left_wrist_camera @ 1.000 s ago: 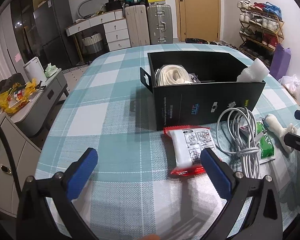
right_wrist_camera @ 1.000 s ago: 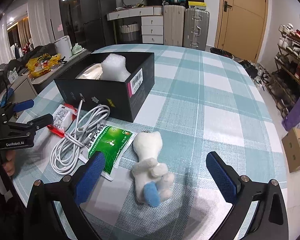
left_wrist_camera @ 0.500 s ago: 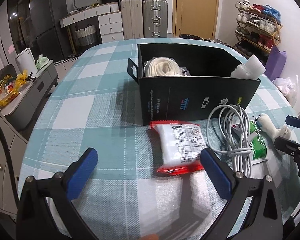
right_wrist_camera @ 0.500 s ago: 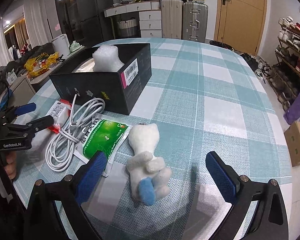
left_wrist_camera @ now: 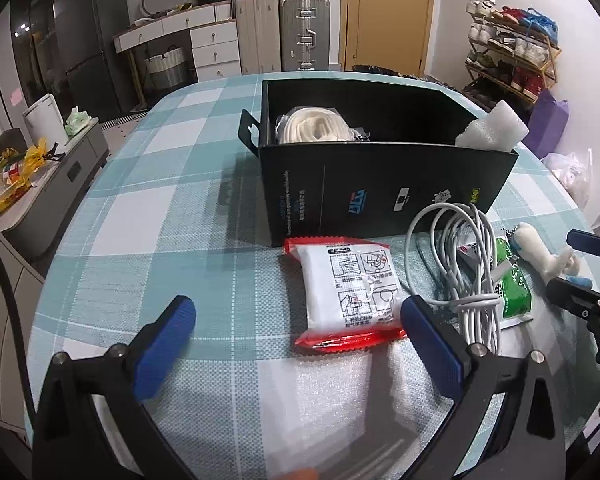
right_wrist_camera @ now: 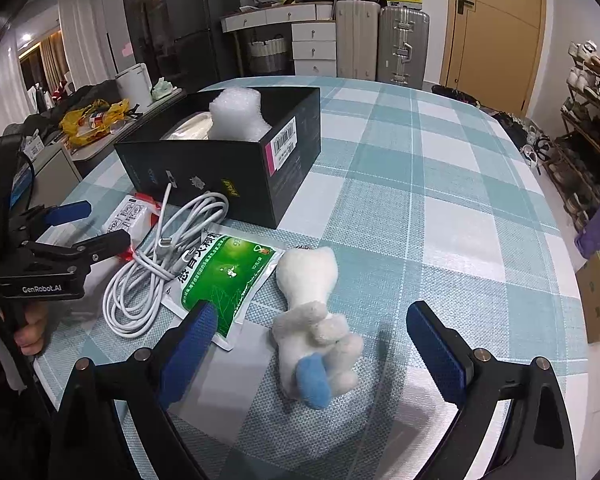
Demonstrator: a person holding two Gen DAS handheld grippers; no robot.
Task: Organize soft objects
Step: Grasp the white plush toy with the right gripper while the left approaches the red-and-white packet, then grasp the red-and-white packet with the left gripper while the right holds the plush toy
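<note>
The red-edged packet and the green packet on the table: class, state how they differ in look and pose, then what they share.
The red-edged packet is white with black diagrams; the green packet is green with white lettering. The red-edged packet lies uncovered, while the white cable overlaps the green packet. The red-edged packet sits before the left gripper; the green packet lies beside the plush toy. Both lie flat outside the black box.

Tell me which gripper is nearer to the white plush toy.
Right. The right gripper is open, with the white plush toy lying between its fingers. The left gripper, also open, is over the red-edged packet, beyond the white cable.
</note>
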